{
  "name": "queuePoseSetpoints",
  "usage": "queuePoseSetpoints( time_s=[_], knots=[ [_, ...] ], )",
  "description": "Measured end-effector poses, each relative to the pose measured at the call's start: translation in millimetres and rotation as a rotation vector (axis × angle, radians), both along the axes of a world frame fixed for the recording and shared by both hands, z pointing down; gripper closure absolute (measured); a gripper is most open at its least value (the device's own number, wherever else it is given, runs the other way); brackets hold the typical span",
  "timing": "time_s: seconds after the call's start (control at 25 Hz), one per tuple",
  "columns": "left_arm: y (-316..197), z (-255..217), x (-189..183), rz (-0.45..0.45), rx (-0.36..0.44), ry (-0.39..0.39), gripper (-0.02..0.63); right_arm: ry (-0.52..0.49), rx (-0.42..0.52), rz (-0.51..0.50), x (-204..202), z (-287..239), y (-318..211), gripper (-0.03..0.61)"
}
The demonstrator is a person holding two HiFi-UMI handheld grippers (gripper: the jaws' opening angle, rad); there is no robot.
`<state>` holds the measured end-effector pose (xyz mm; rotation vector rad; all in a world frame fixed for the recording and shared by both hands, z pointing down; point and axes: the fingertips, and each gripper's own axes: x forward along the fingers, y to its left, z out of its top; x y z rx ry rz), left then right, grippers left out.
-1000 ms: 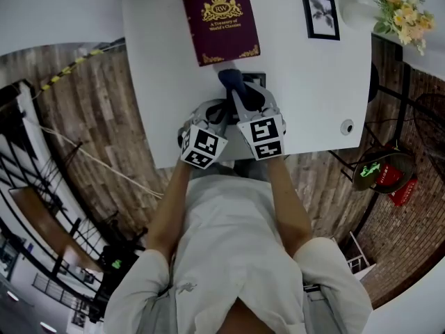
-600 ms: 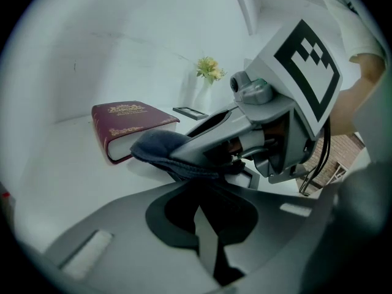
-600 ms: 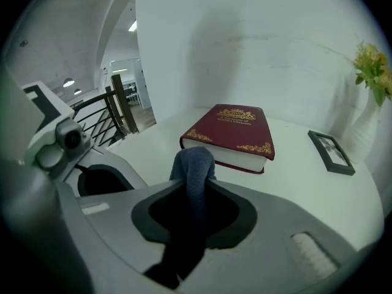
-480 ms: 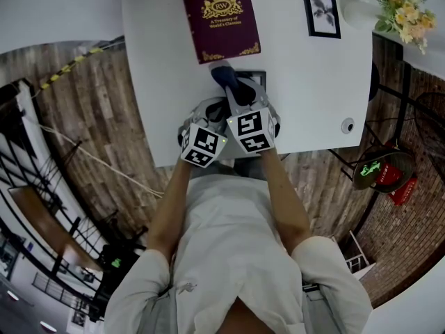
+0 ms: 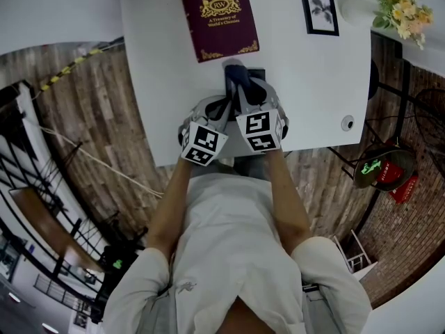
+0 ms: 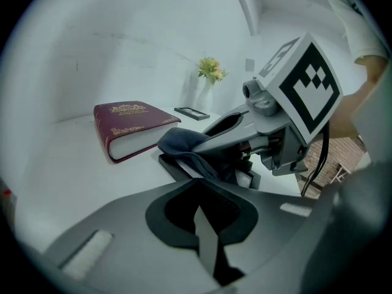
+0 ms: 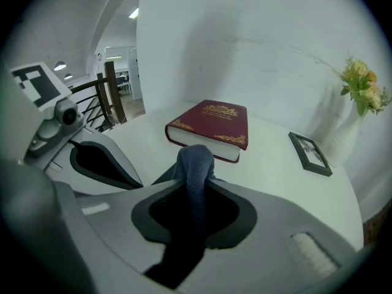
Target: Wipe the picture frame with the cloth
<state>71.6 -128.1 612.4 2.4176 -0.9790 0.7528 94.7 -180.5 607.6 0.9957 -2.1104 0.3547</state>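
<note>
Right gripper (image 7: 196, 190): jaws clamped onto the cloth (image 7: 195, 158). The dark blue fabric runs back through the gap and bunches into a rounded wad just beyond the tips. Held this way, the wad probably serves as the wiping pad and keeps the hard jaws off the glass.

Picture frame (image 5: 257, 74): lies flat on the white table (image 5: 313, 96), directly under and ahead of the right gripper's tips. The cloth and the gripper cover most of it; from the head view only a dark corner shows to the right of the tips. The wad sits on it, so the wiping step appears to be under way. How much of the surface has been covered cannot be judged.

Left gripper (image 6: 199, 192): jaws brought together, nothing visible between them. It sits close alongside the right gripper, on its left, with its tips at the frame's near edge (image 6: 174, 164). It is probably stationed there to keep the frame from sliding under the wiping strokes. Contact itself cannot be confirmed.

Surroundings: a burgundy book (image 7: 211, 124) lies just beyond the cloth, ahead of the right gripper, and limits forward stroke room. A second small frame (image 7: 310, 153) lies flat well ahead and to the right, near the flowers (image 5: 402, 12). It is untouched.
</note>
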Motion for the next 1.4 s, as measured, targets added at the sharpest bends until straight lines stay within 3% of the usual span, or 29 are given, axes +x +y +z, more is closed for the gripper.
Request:
queuePoseSetpoints(
  time_s=[0.48, 0.88, 1.4],
  knots=[
    [0, 0, 2, 0.003, 0.0, 0.011, 0.594, -0.009, 0.0, 0.159, 44, -10, -6, 0.506],
    [0, -1, 1, 0.022, 0.01, 0.002, 0.594, 0.048, -0.002, 0.269, 96, -15, -5, 0.506],
    [0, -1, 0, 0.029, 0.016, -0.01, 0.594, -0.08, -0.002, 0.109, 17, -48, 25, 0.506]
  ],
)
